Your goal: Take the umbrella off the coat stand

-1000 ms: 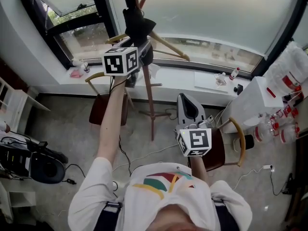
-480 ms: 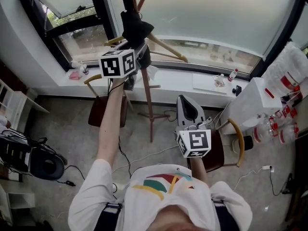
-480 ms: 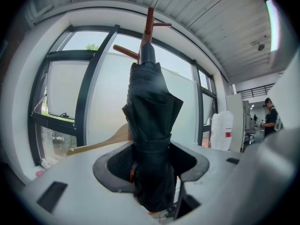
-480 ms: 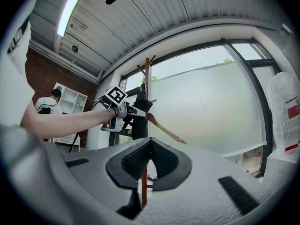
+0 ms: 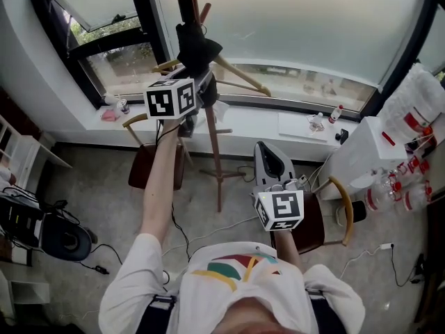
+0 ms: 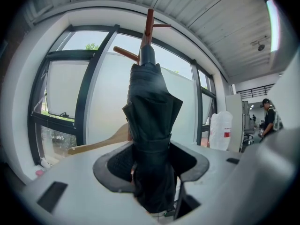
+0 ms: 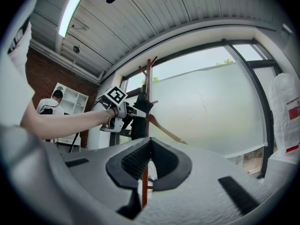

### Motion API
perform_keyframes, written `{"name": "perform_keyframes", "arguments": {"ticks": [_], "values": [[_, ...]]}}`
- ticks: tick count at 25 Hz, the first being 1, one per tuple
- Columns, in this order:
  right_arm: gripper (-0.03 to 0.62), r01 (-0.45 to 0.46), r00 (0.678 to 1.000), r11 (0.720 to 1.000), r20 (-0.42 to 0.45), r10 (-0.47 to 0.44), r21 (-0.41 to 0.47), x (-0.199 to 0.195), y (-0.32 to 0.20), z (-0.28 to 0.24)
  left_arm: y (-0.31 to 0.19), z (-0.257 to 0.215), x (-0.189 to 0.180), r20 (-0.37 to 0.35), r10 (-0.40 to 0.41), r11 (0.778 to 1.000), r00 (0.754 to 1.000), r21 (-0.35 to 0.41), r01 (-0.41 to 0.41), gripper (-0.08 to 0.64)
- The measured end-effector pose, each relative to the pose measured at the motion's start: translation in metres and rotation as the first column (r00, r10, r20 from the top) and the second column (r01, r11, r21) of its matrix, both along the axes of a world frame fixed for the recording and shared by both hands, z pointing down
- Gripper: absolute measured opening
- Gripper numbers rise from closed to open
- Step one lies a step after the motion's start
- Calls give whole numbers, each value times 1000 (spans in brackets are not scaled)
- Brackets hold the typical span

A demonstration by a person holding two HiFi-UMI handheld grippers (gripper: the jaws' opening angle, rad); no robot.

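A folded black umbrella [image 5: 195, 44] hangs upright on a reddish-brown wooden coat stand [image 5: 213, 134] in front of the window. My left gripper [image 5: 203, 82] is raised to it, and its dark pads press on the lower part of the umbrella [image 6: 152, 125] from both sides. The stand's top pegs [image 6: 149, 25] rise above the umbrella. My right gripper [image 5: 264, 150] hangs lower and nearer to me, away from the stand, with its pads together and nothing in them. In the right gripper view the stand's pole [image 7: 149, 78] and the umbrella [image 7: 139, 111] lie beyond the right gripper [image 7: 149, 146].
A pale wooden arm [image 5: 240, 72] sticks out from the stand to the right. Two wooden chairs [image 5: 156, 165] [image 5: 327, 221] stand by the white sill [image 5: 278, 120]. A white cabinet [image 5: 361, 152] and bags [image 5: 417, 96] are at the right. Cables cross the floor [image 5: 215, 221].
The head view has shifted slightly. Both grippers stay where they were, and the umbrella still hangs on the stand with the left gripper at it.
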State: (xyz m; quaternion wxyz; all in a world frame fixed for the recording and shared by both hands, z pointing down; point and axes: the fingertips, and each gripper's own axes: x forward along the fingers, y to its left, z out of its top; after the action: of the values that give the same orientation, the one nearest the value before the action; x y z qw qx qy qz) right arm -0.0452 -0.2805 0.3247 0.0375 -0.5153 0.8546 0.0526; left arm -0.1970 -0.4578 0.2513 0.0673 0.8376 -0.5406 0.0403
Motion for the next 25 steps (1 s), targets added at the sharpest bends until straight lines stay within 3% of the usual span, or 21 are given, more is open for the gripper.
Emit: {"name": "perform_keyframes", "arguments": {"ticks": [11, 25], "values": [[0, 8, 1000, 1000, 14, -8, 3, -1, 3, 0, 6, -2, -1, -16, -13, 1000, 1000, 1, 13, 219], [0, 19, 1000, 999, 24, -20, 29, -3, 3, -10, 11, -40, -10, -45, -34, 997, 998, 66, 37, 218]]}}
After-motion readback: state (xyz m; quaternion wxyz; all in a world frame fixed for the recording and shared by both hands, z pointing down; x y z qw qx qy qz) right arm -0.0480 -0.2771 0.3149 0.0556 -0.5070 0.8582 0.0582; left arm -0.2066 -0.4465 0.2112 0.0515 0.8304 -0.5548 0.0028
